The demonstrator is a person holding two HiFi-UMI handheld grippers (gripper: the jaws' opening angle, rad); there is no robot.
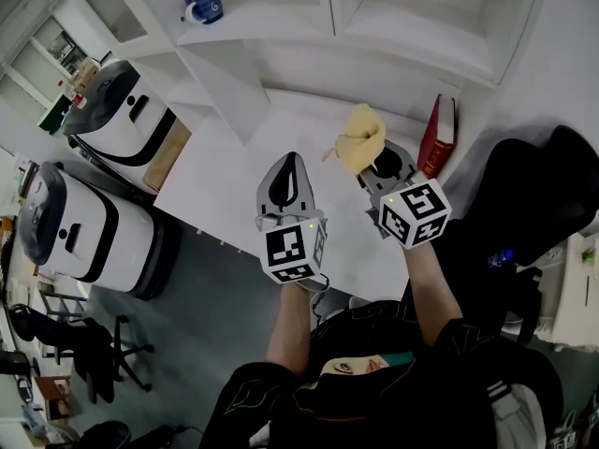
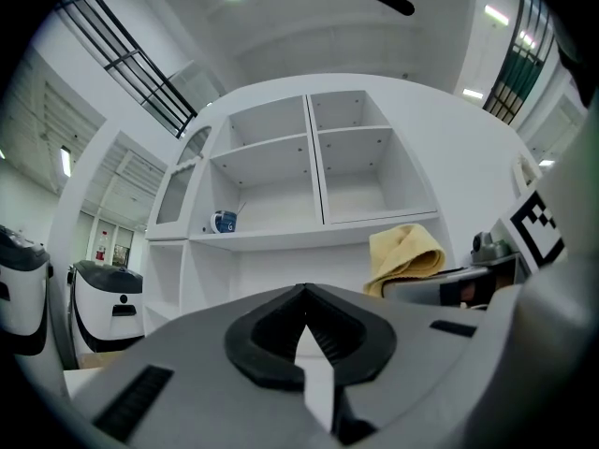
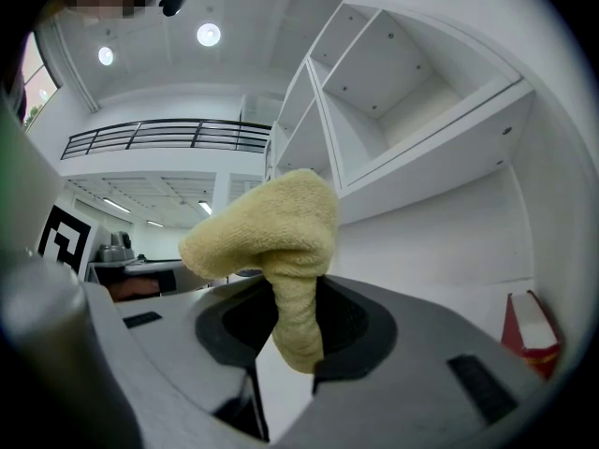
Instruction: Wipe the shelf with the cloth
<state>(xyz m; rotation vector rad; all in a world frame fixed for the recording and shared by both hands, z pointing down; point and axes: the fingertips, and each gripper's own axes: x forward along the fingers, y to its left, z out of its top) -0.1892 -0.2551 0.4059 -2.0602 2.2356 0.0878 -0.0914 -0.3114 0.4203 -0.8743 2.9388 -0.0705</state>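
A yellow cloth (image 1: pixel 360 138) bunches out of my right gripper (image 1: pixel 378 162), whose jaws are shut on it above the white shelf surface (image 1: pixel 281 129). In the right gripper view the cloth (image 3: pixel 276 251) rises from between the jaws like a mushroom. My left gripper (image 1: pixel 284 187) hovers beside it to the left, jaws shut and empty. In the left gripper view the cloth (image 2: pixel 404 255) shows at the right, in front of the white shelf unit (image 2: pixel 309 232).
A blue mug (image 1: pixel 203 6) stands on an upper shelf, the mug (image 2: pixel 223 221) also visible from the left gripper. A red book (image 1: pixel 438 137) leans at the right wall. Two white machines (image 1: pixel 122 120) stand on the floor at the left. A dark bag (image 1: pixel 533 204) lies right.
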